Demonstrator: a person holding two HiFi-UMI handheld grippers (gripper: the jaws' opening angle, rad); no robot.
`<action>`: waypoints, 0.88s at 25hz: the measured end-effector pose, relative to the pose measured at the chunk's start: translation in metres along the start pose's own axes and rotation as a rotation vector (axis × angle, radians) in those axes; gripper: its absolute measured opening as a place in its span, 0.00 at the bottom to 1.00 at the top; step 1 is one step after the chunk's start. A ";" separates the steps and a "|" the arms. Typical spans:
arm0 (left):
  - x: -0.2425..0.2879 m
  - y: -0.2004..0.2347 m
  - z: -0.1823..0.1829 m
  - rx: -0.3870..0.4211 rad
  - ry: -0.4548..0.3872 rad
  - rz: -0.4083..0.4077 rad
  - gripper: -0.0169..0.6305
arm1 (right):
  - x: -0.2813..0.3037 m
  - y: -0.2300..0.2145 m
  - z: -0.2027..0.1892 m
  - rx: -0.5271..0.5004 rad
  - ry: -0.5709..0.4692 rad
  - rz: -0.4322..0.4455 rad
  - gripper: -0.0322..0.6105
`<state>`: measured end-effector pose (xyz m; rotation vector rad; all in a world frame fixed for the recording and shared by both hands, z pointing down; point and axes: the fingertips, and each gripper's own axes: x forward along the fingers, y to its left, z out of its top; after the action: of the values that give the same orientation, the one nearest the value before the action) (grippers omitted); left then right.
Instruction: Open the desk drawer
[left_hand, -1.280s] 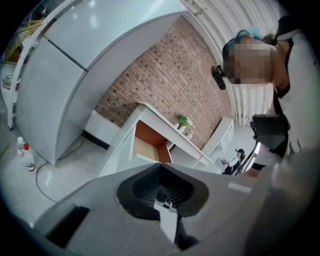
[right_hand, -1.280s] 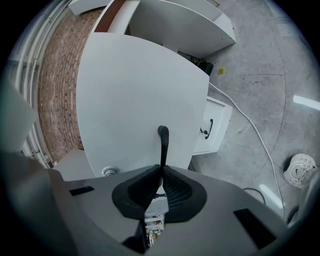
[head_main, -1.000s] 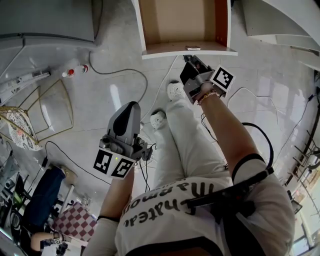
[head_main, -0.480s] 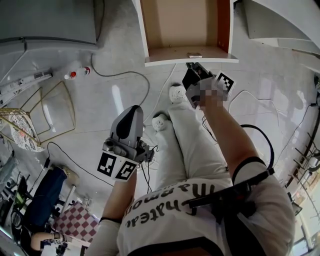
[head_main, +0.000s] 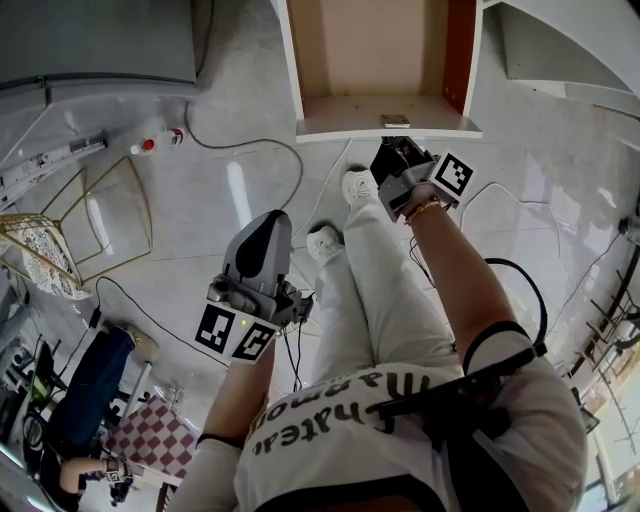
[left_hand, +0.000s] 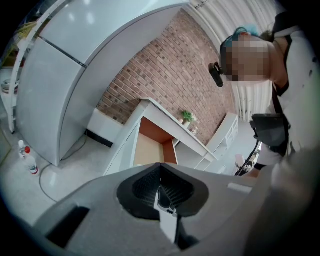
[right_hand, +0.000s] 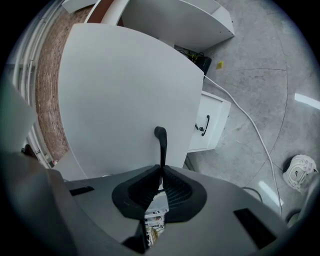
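The desk drawer (head_main: 380, 60) stands pulled out, its bare wooden inside showing in the head view. Its white front panel (right_hand: 125, 95) fills the right gripper view and carries a black handle (right_hand: 160, 142). My right gripper (right_hand: 161, 181) is shut on that handle, which runs down between the pads. In the head view the right gripper (head_main: 393, 152) sits just below the drawer front (head_main: 390, 131). My left gripper (head_main: 266, 228) hangs over the floor, left of the person's legs, far from the drawer. In its own view the left gripper (left_hand: 160, 189) has its jaws together with nothing between them.
A small white cabinet with a black handle (right_hand: 205, 124) stands beside the drawer. A white cable (right_hand: 250, 125) crosses the grey floor near a shoe (right_hand: 299, 171). A large grey fridge (left_hand: 60, 85) and two bottles (left_hand: 27, 159) stand at the left. A wire-frame chair (head_main: 90, 225) is on the floor.
The head view has shifted a little, so the drawer and right gripper sit slightly lower in the picture. The right gripper stays on the handle and the left gripper keeps its place.
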<state>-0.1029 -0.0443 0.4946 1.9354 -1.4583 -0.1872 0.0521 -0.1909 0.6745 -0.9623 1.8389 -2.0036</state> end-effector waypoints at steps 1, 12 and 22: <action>0.000 -0.001 -0.001 0.002 0.000 -0.005 0.05 | 0.000 0.000 0.000 0.004 -0.003 0.005 0.10; 0.004 -0.004 0.005 0.000 -0.019 -0.011 0.05 | -0.001 0.000 -0.001 0.023 -0.014 0.000 0.10; -0.007 -0.007 0.016 -0.013 0.001 0.015 0.05 | -0.003 -0.007 0.001 0.055 -0.049 -0.070 0.10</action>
<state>-0.1080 -0.0439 0.4766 1.9131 -1.4675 -0.1887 0.0567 -0.1887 0.6803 -1.0638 1.7382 -2.0407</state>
